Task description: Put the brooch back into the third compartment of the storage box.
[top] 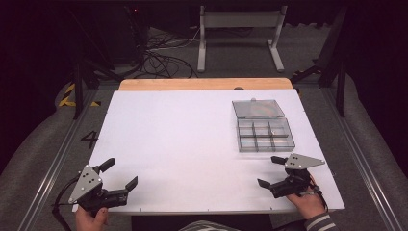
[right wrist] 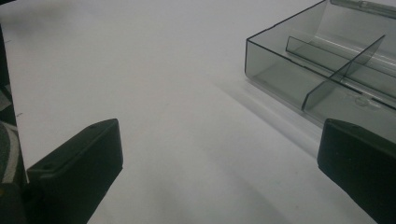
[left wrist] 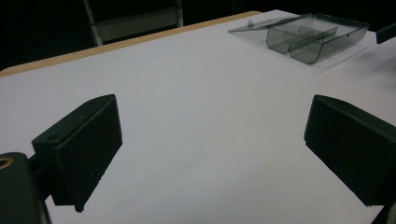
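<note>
A white table (top: 192, 144) is seen from above, with a strip of wooden edge (top: 204, 84) along its far side. A clear grey compartment box (top: 265, 134) lies on the right half of the table, its lid (top: 258, 109) folded open and flat behind it; the dividers (right wrist: 343, 70) are visible, contents cannot be told. The left gripper (top: 118, 174) is held at the near left corner, jaws spread wide, nothing between them. The right gripper (top: 270, 172) is held at the near right, just short of the box, jaws likewise spread and empty. Each gripper is held by a hand (top: 308, 202) at the table's near edge.
</note>
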Demonstrator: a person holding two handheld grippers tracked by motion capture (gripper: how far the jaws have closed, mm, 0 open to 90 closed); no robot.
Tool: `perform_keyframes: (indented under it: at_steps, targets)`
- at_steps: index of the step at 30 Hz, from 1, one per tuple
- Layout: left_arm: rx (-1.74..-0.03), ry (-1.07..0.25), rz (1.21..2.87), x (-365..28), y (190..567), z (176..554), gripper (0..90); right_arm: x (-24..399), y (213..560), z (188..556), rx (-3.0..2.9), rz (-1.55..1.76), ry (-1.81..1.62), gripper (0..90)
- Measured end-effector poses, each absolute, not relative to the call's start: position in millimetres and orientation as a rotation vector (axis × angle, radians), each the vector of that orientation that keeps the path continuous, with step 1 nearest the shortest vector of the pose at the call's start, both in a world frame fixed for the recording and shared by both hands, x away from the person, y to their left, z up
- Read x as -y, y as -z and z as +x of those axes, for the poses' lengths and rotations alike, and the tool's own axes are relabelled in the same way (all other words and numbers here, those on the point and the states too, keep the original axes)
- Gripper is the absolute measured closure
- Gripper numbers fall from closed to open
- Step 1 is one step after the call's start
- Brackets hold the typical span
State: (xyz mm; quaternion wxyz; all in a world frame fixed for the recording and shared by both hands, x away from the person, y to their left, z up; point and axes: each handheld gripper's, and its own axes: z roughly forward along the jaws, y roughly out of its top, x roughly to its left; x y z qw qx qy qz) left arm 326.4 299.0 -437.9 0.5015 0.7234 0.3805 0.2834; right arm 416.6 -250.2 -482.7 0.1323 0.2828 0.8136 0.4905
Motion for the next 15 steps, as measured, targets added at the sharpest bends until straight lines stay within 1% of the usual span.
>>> perform_keyframes:
  at_steps: [15]
  targets:
    - [-0.918, -0.689, 1.75, -298.4, 438.0, 326.8, 4.8, 253.4, 482.5, 416.2, -2.347, 0.839, -1.418, 1.1]
